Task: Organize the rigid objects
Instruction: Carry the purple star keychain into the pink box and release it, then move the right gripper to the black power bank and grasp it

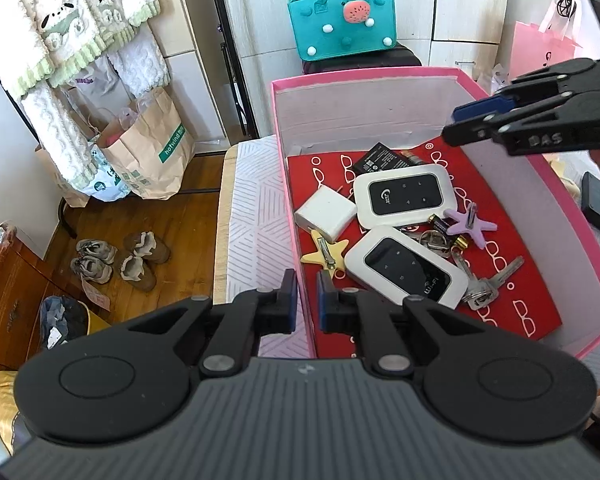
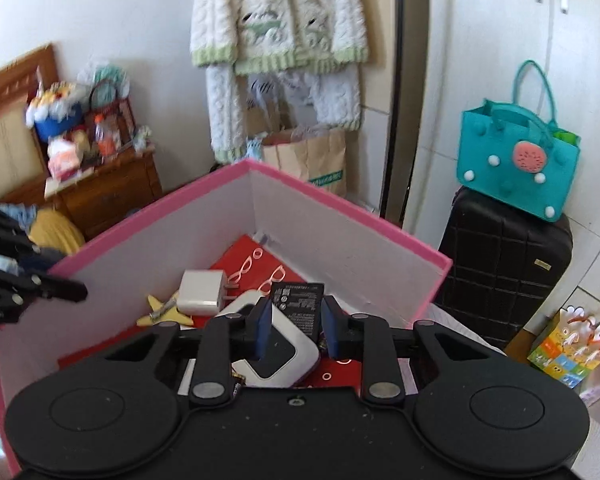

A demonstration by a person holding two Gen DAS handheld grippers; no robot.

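A pink box (image 1: 364,74) with white inner walls stands on a patterned bed cover. On its red lining lie two white pocket routers (image 1: 406,194) (image 1: 406,272), a white charger (image 1: 326,212), a black battery (image 1: 380,158), a yellow star clip (image 1: 326,254), a purple star (image 1: 470,222) and keys (image 1: 480,280). My left gripper (image 1: 306,306) is shut on the box's near left wall. Over the far right side of the box my right gripper (image 2: 297,330) hangs open, nothing between its pads. The right wrist view shows the router (image 2: 284,344) and battery (image 2: 296,308) below it.
A black flat object (image 1: 598,208) lies on the bed to the right of the box. Behind it stand a teal bag (image 1: 340,20) on a black suitcase (image 2: 504,264) and a pink bag (image 1: 540,48). Paper bags (image 1: 148,148) and shoes (image 1: 120,260) sit on the wooden floor at left.
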